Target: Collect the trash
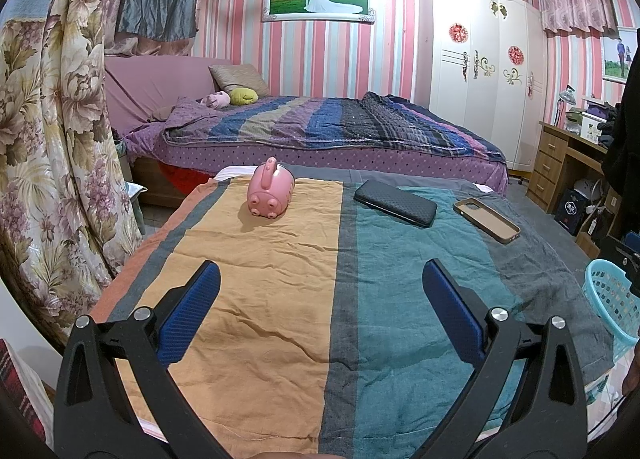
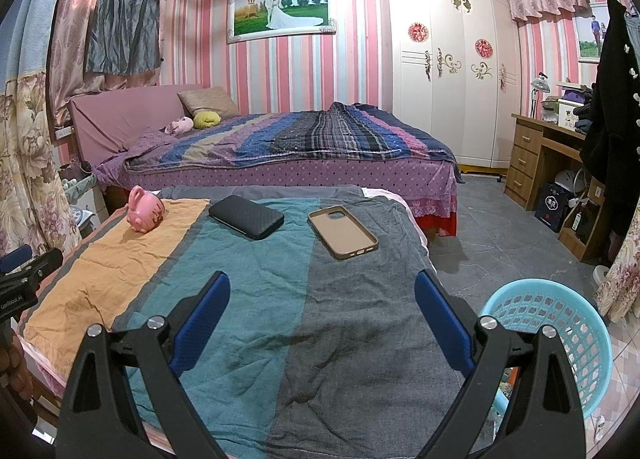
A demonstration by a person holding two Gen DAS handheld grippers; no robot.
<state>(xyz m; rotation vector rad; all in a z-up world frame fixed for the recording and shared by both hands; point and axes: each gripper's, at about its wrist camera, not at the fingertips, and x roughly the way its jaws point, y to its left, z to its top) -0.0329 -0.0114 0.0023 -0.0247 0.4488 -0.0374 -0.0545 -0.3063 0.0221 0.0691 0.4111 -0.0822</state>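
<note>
Striped cloth [image 2: 248, 299] covers the table in front of me, bands of orange, teal and grey, wrinkled but lying flat; it serves as the work surface. Beside its right edge, down on the floor, stands the turquoise basket [image 2: 560, 323], open-topped and within reach of my right side, so I judge it is where the trash goes. On the cloth's far end sit three things in a row, apart from each other: the black phone [image 2: 246, 217] on the teal band, the tan phone case [image 2: 343, 233] lying hollow side up on the grey, and the pink pig toy [image 1: 270, 189] tipped on its side on the orange. Which of these counts as trash I cannot tell; the empty case is my guess. My left gripper [image 1: 320, 299] hovers over the orange and teal, jaws spread wide, holding nothing. My right gripper [image 2: 322, 303] hovers over teal and grey, likewise spread and empty.
</note>
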